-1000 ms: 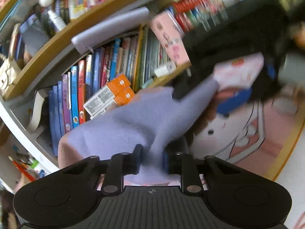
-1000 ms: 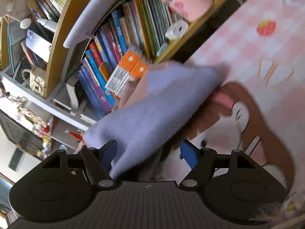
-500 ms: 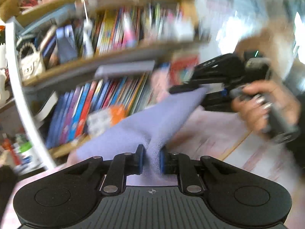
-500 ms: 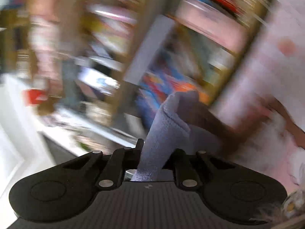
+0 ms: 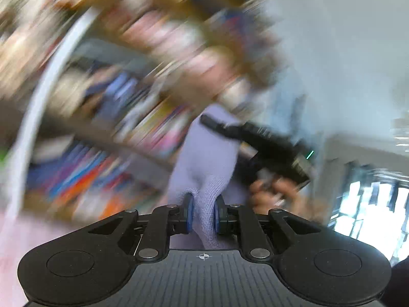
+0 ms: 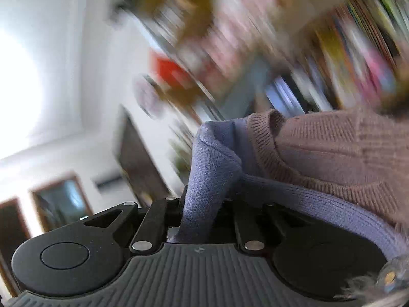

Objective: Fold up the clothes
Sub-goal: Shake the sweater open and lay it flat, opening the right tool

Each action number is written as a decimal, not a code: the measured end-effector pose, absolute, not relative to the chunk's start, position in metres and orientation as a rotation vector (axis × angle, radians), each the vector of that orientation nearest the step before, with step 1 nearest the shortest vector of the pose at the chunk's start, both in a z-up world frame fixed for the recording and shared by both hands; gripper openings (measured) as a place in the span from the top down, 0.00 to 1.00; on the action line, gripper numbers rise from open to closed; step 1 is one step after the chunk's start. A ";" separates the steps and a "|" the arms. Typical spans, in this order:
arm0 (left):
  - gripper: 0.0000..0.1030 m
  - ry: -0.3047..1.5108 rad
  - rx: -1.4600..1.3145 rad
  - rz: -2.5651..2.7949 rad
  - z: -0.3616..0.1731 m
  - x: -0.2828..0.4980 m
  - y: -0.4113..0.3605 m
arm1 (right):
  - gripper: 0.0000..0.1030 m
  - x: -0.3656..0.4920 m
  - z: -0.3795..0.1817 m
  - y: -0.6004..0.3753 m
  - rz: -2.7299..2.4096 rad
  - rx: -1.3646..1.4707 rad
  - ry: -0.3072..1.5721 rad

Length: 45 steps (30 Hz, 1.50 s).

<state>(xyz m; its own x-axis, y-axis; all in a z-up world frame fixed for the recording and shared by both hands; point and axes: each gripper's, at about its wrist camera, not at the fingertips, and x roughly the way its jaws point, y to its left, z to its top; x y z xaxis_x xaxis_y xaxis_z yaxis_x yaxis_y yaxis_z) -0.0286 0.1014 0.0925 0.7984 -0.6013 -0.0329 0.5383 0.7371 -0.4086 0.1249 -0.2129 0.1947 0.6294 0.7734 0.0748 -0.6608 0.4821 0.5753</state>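
Note:
A lavender knit garment (image 5: pixel 204 163) with a mauve-pink part (image 6: pixel 332 151) hangs lifted between both grippers. My left gripper (image 5: pixel 203 211) is shut on a bunched fold of it, the cloth pinched between the blue pads. In the left wrist view the right gripper (image 5: pixel 217 126), black, grips the garment's far end, with a hand (image 5: pixel 271 194) on its handle. In the right wrist view my right gripper (image 6: pixel 202 204) is shut on a lavender fold (image 6: pixel 209 179), and the ribbed edge (image 6: pixel 319 204) drapes over its right side.
A bookshelf (image 5: pixel 133 107) full of colourful books fills the blurred background in both views (image 6: pixel 345 64). A white wall and ceiling (image 5: pixel 332 51) lie to the right, with a bright window (image 5: pixel 370 212) low right. Dark framed doorways (image 6: pixel 58 202) show at the left.
The right gripper closed on the lavender cloth. Both grippers rose off the pink cartoon-print surface with the garment and rolled, so the views now look level at shelf and walls.

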 end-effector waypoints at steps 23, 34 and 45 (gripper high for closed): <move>0.70 0.380 0.039 -0.327 0.044 -0.019 0.086 | 0.44 0.153 0.054 -0.104 0.736 0.194 0.560; 0.69 0.492 0.404 -0.491 0.010 0.070 -0.040 | 0.45 0.110 0.005 -0.223 0.356 -0.078 0.633; 0.69 0.540 0.535 -0.442 -0.027 0.141 -0.101 | 0.45 0.130 -0.014 -0.234 0.374 -0.116 0.644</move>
<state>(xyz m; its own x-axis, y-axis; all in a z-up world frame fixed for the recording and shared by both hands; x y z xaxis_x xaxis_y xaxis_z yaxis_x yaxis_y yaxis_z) 0.1412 -0.1008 -0.0268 0.7719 -0.2517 -0.5838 0.5224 0.7745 0.3568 0.1301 -0.2341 -0.0143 0.7355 0.3040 -0.6054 -0.3755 0.9268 0.0091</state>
